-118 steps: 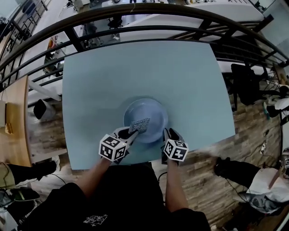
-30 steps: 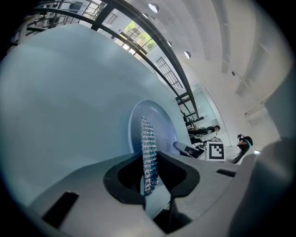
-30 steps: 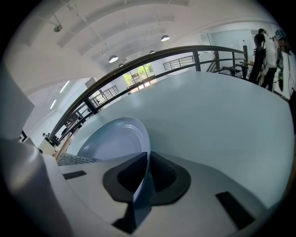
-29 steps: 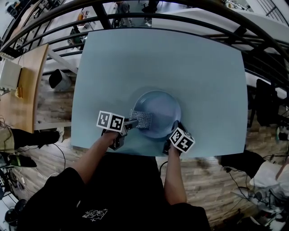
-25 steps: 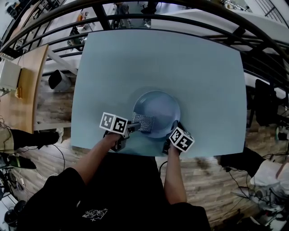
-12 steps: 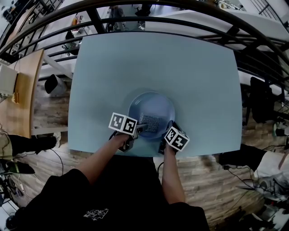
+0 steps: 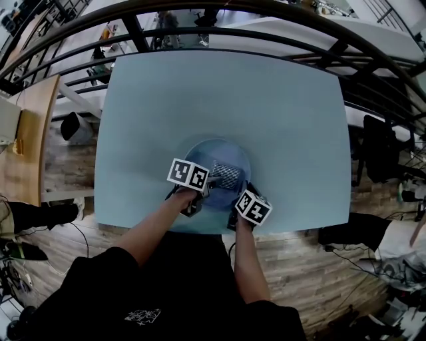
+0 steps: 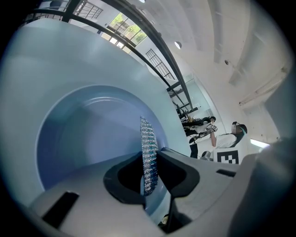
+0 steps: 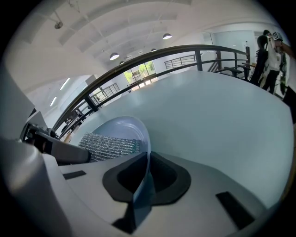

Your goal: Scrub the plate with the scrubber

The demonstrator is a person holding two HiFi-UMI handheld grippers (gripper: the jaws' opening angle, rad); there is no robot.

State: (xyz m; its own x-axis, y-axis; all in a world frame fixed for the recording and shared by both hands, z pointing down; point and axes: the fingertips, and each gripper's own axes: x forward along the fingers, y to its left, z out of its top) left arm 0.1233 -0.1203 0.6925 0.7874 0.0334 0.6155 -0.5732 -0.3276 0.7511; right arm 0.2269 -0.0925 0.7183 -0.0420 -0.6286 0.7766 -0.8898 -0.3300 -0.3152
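Note:
A pale blue plate (image 7: 234,158) lies near the front edge of the light blue table (image 7: 226,100). My right gripper (image 7: 241,198) is shut on the plate's near right rim (image 9: 147,141), which runs between its jaws. A flat silvery mesh scrubber (image 7: 225,176) lies on the plate's inside, and my left gripper (image 7: 208,182) is shut on its near edge. In the left gripper view the scrubber (image 8: 148,152) stands edge-on between the jaws over the plate (image 8: 88,134). In the right gripper view the scrubber (image 9: 108,145) rests flat in the plate's bowl (image 9: 121,127).
A dark metal railing (image 7: 219,16) curves around the table's far side. Wooden flooring (image 7: 66,160) shows to the left and in front. A wooden desk (image 7: 26,133) stands at the far left. People (image 9: 270,55) stand in the background of the right gripper view.
The scrubber and my left gripper have slid right, from the plate's left edge to its middle. My right gripper still holds the plate's rim.

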